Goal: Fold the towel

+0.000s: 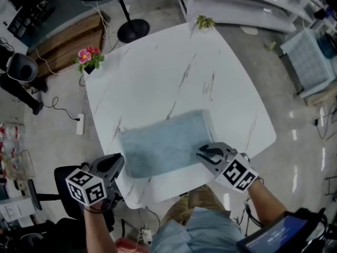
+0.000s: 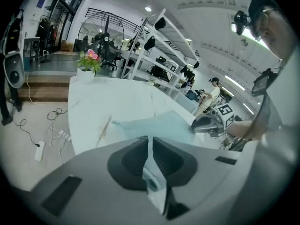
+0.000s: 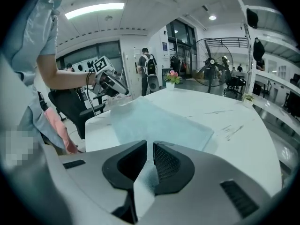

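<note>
A pale blue towel [image 1: 163,141] lies folded as a rectangle on the near part of the white marble table [image 1: 158,73]. My left gripper [image 1: 119,163] is at the towel's near left corner, shut on it; in the left gripper view a strip of the cloth [image 2: 151,172] is pinched between the jaws [image 2: 149,142]. My right gripper [image 1: 203,153] is at the near right corner, also shut on the towel, with cloth [image 3: 143,179] caught between its jaws [image 3: 150,146]. The rest of the towel [image 3: 154,121] spreads flat ahead.
A pot of pink flowers [image 1: 89,58] stands at the table's far left corner and a small green plant [image 1: 204,21] at the far corner. A fan base [image 1: 132,30] and a power strip [image 1: 80,124] are on the floor. A black chair [image 1: 63,178] is at the near left.
</note>
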`<state>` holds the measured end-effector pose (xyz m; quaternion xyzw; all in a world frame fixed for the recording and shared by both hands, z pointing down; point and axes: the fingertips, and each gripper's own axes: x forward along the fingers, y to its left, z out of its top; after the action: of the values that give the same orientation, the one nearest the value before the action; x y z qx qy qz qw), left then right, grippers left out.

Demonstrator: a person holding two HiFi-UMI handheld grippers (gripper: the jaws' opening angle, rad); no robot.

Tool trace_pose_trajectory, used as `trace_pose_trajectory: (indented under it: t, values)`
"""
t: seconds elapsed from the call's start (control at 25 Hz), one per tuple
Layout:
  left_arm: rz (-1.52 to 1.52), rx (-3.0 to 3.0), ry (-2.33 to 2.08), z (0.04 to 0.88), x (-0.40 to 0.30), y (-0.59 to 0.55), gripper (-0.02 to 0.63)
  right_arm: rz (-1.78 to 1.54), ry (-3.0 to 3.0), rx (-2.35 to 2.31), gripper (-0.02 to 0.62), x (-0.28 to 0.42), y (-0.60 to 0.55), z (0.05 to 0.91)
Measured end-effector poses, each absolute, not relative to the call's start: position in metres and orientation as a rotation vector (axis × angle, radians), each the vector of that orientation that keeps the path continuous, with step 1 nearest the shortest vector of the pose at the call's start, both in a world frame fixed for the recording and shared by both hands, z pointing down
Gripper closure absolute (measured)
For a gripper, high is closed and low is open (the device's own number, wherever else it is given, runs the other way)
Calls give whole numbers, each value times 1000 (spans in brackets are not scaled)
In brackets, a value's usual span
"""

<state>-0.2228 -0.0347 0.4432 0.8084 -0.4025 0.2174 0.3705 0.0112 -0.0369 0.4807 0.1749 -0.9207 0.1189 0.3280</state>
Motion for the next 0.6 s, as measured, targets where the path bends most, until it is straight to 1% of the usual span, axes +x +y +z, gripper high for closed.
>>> trace_pose_trajectory:
  t: [0.08,0.16,0.24,0.28,0.44,0.48,0.6]
  values:
    - [533,2075,-955,460,-199,-15,571,314,-2384,443,537,6,-30,494]
    - [613,2045,-903,494,-182,4,570,300,-2329,438,535,7,-24,511]
    - [684,2005,-917,519,-182,15,569,273,-2294,438,544,11,-20,520]
    - [656,1983,-935,524,-186,17,583,272,-2290,444,549,13,-18,523]
    - [501,1929,-986,520,-192,16,583,320,-2311,486,550,16,-19,524]
    - [488,1932,-1000,517,-193,17,581,346,-2319,509,532,18,-20,518]
    - [408,1930,-1053,496,-201,19,580,527,-2344,630,407,40,-31,496]
